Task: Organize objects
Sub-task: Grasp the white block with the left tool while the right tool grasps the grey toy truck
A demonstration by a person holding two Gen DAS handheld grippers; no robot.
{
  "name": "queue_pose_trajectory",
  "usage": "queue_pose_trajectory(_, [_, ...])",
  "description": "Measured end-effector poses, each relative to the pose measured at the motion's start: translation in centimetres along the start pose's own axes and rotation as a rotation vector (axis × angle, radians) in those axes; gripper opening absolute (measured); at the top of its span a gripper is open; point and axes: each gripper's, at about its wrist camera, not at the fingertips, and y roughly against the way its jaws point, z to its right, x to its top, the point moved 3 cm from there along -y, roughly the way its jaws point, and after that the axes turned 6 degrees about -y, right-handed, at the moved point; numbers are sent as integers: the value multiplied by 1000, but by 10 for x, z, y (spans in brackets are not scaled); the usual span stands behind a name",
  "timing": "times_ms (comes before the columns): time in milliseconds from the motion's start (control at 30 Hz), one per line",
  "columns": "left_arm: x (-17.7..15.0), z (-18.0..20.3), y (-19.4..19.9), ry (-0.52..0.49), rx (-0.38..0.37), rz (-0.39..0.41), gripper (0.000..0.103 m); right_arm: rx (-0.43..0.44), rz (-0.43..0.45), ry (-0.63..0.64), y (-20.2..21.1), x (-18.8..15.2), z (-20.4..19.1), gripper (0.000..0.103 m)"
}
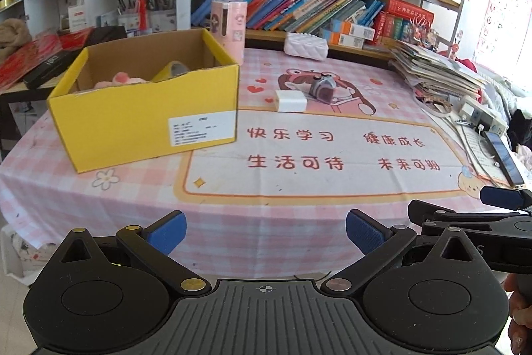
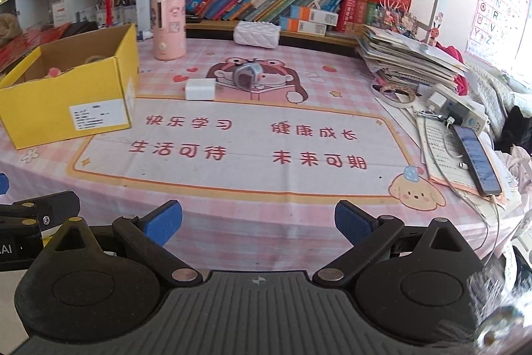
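Two grippers hang side by side above the near edge of a table (image 1: 299,188) laid with a pink cartoon cloth. The left gripper (image 1: 266,233) holds its jaws wide apart with nothing between them; the right gripper (image 2: 258,222) does the same. One yellow box (image 1: 133,122) stands open-topped on the table's left side, a white label on its front. Inside it lie two visible things: one pink plush (image 1: 124,79) and one tape roll (image 1: 173,69). Two small things sit loose on the cloth near the middle, just beside each other: one white block (image 1: 290,101) and, to its right, one grey gadget (image 1: 322,88) on the printed cartoon figure. Behind the box stands one pink cylinder (image 1: 229,25), upright. One white quilted pouch (image 1: 306,45) lies at the table's far edge, below the shelved books. On the right, one paper stack (image 2: 409,55) rises near one phone (image 2: 475,158), which lies flat on sheets.
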Motion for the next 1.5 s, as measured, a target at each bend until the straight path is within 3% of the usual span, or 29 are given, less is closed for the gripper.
queue_pose_trajectory(600, [45, 28, -49, 48, 17, 7, 103, 23, -9, 37, -55, 53, 34, 99])
queue_pose_trajectory(1033, [80, 54, -98, 82, 82, 5, 102, 126, -4, 80, -109, 95, 59, 96])
queue_pose_trajectory(1233, [101, 64, -120, 77, 121, 19, 100, 176, 2, 93, -139, 119, 72, 85])
queue_pose_trajectory(1500, [128, 70, -165, 37, 174, 2, 92, 269, 25, 131, -187, 156, 71, 81])
